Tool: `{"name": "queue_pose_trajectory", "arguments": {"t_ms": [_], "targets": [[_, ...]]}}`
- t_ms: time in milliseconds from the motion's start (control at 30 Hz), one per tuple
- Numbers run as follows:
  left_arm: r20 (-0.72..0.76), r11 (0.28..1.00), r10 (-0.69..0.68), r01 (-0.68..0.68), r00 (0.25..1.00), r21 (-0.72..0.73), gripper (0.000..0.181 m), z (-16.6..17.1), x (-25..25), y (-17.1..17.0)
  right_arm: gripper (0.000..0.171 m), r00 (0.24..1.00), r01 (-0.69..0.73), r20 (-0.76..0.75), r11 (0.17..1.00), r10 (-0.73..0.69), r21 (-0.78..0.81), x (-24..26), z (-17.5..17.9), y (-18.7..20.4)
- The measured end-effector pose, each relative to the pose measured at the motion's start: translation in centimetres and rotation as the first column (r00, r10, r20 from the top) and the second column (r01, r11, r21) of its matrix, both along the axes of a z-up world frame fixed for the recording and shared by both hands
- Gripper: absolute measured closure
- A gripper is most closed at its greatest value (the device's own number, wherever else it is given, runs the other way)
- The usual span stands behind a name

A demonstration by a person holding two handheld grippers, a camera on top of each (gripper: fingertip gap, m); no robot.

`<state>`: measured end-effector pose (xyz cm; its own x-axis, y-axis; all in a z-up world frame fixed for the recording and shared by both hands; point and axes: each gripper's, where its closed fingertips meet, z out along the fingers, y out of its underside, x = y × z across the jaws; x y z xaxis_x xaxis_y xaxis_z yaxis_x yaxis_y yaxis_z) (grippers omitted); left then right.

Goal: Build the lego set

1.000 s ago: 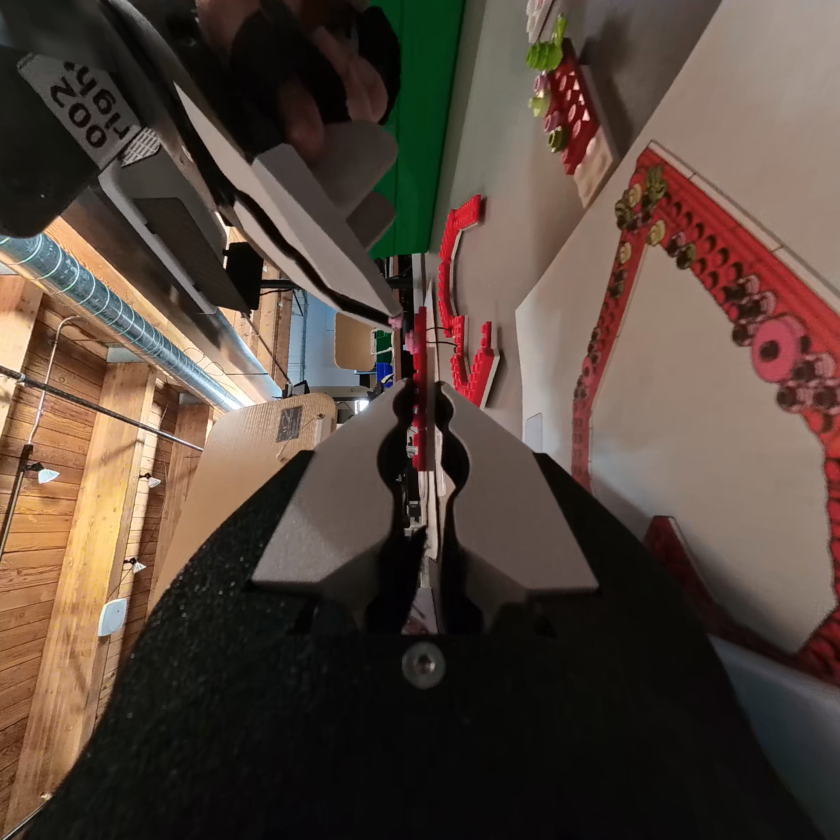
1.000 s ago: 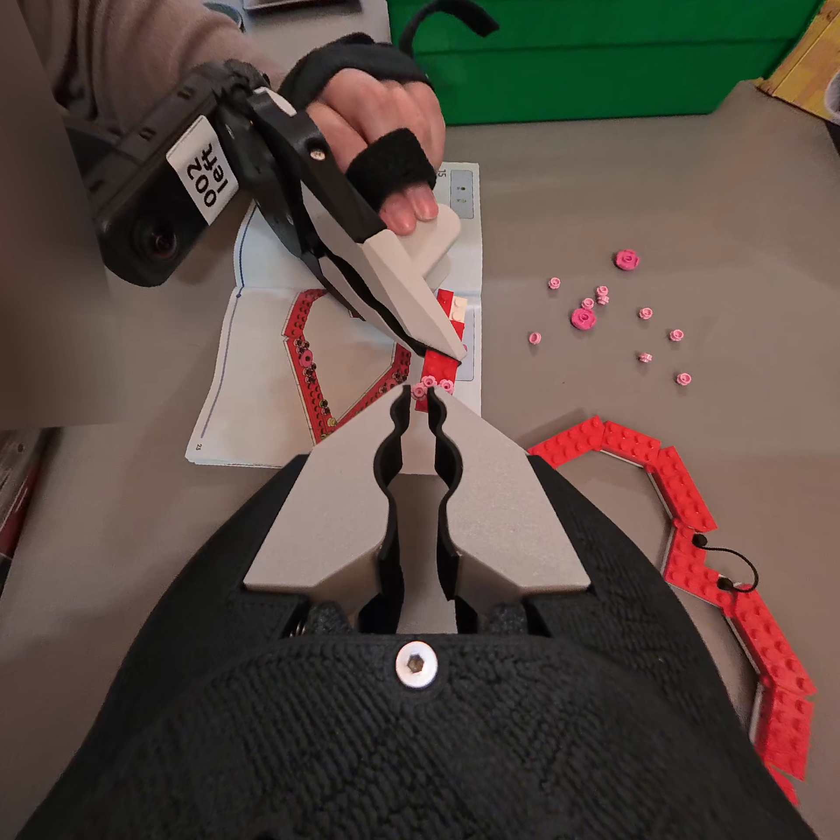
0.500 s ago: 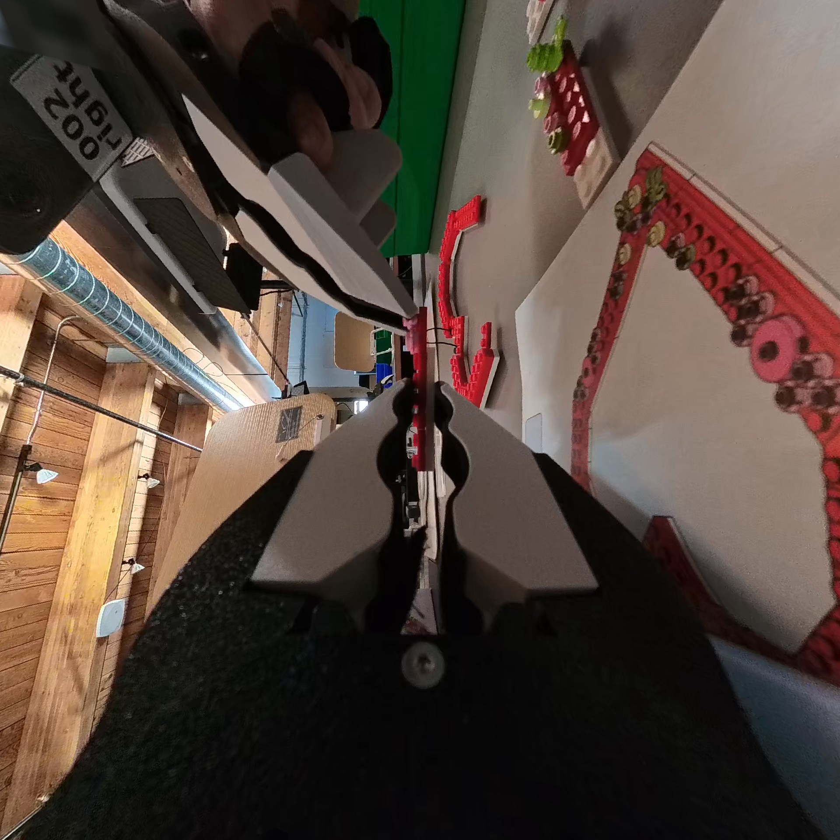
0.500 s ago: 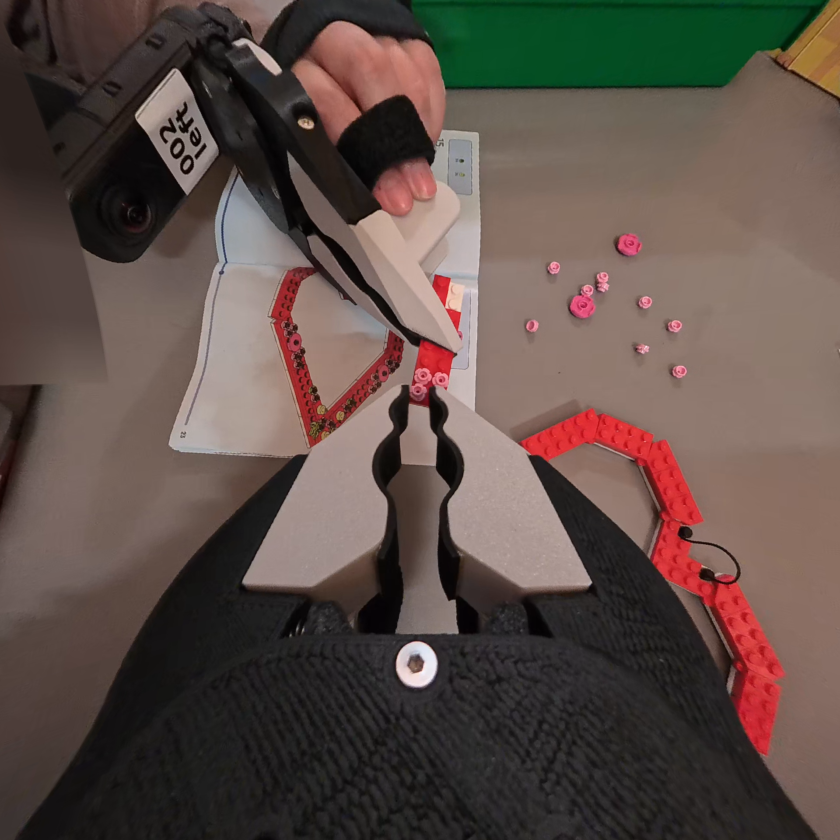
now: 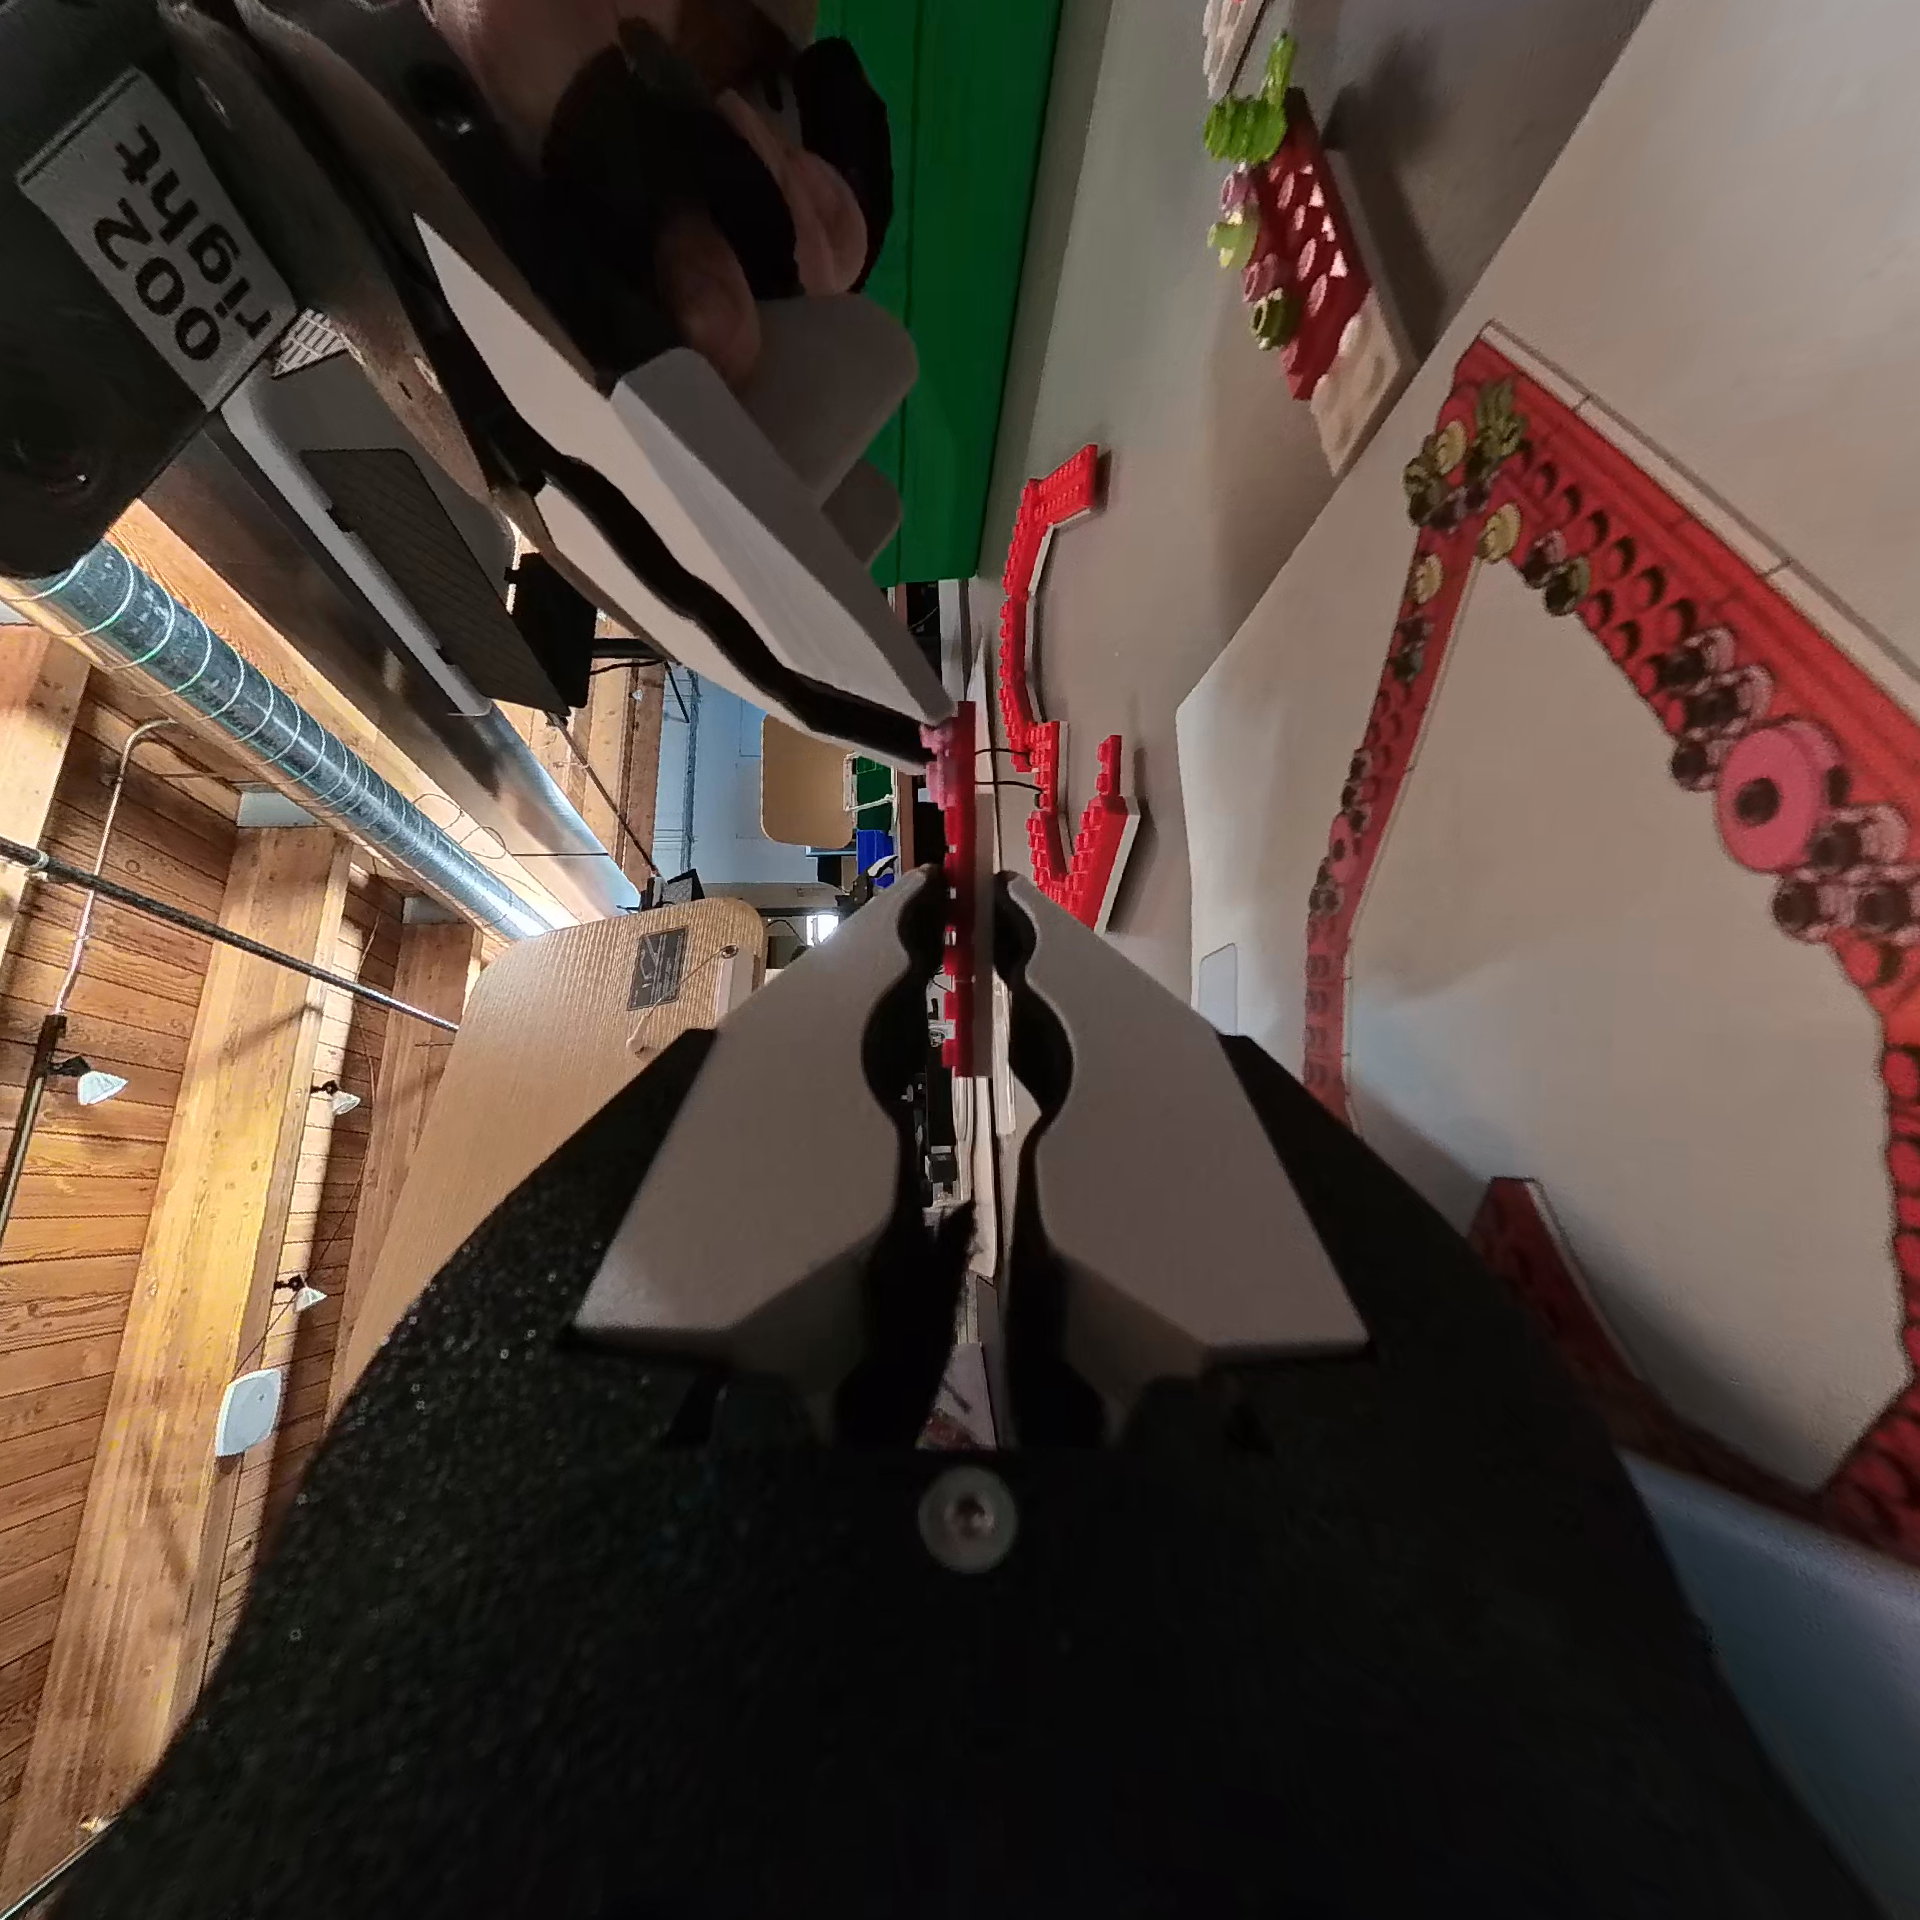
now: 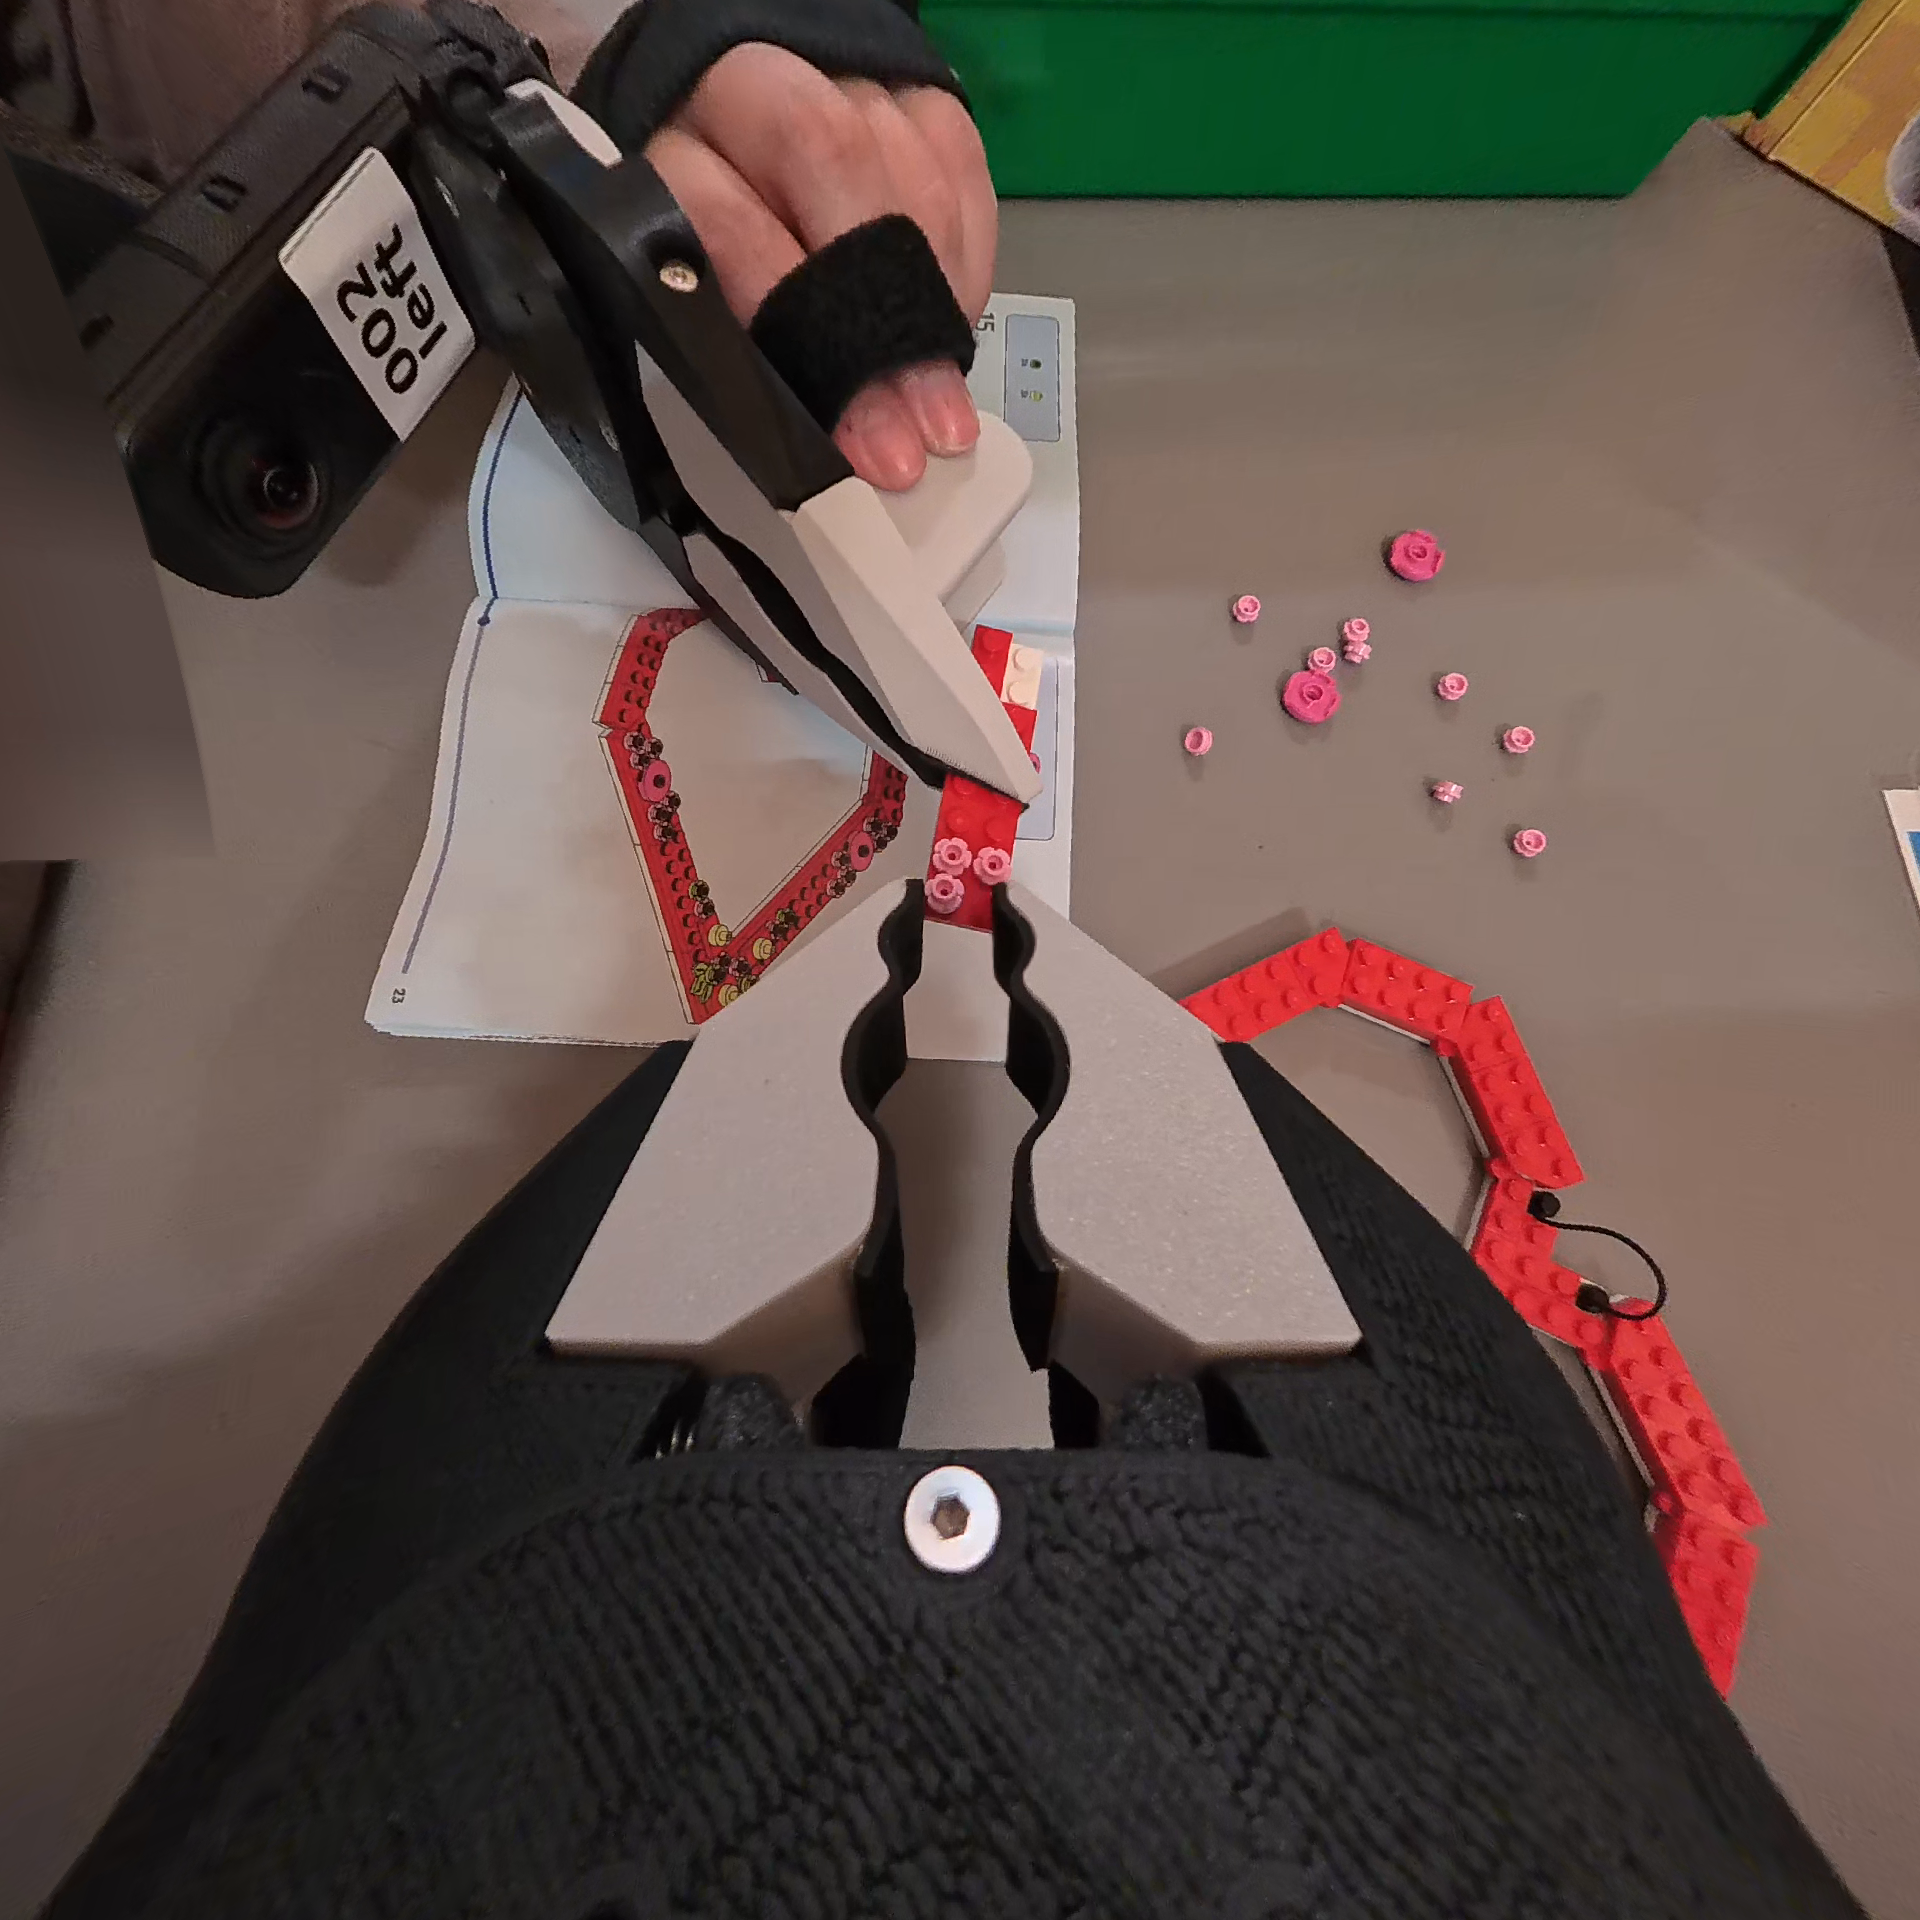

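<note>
My left gripper [image 5: 966,883] is shut on a thin red strip [image 5: 961,987], seen edge-on and held above the table. In the right wrist view the left gripper [image 6: 987,784] clamps the strip [image 6: 977,821] near its middle. Three pink flower studs [image 6: 951,856] sit on the strip's near end. My right gripper [image 6: 958,896] stands a narrow gap apart, its tips on either side of that end beside the flowers. It also shows in the left wrist view [image 5: 935,738], with its tips at the pink studs.
The open instruction booklet [image 6: 582,831] lies under the strip. A long red brick arc [image 6: 1496,1091] lies to the right, with loose pink studs [image 6: 1309,694] beyond it. A green bin [image 6: 1351,94] stands at the back. A small red assembly with green pieces [image 5: 1309,260] lies past the booklet. My two grippers' fingertips are within a few centimetres of each other. The long red brick arc [image 6: 1496,1091] is about equally far from each gripper, around 15 cm.
My right gripper moved in until its tips reached the strip's flowered end, and its jaws stand slightly wider apart. My left gripper kept its grip on the strip.
</note>
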<state>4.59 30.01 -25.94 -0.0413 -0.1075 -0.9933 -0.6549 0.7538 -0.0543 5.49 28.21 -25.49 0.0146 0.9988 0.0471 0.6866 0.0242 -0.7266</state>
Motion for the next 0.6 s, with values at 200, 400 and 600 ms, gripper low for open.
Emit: {"name": "queue_pose_trajectory", "arguments": {"t_ms": [200,400,600], "targets": [[0.004,1.0,0.004,-0.004,1.0,-0.009,0.176,0.0,0.0,0.1,0.16,1.0,0.001,0.002,1.0,-0.001,0.017,0.0,0.0,0.1],[0.014,0.999,0.015,-0.014,1.0,-0.033,0.176,0.0,-0.1,0.3,0.152,1.0,0.004,-0.003,0.998,-0.004,0.067,0.0,0.1,0.3],[0.059,0.992,0.046,-0.039,0.997,-0.117,0.176,0.1,-0.4,0.9,0.133,0.999,-0.048,0.004,0.847,0.054,0.529,-0.4,1.0,0.9]]}}
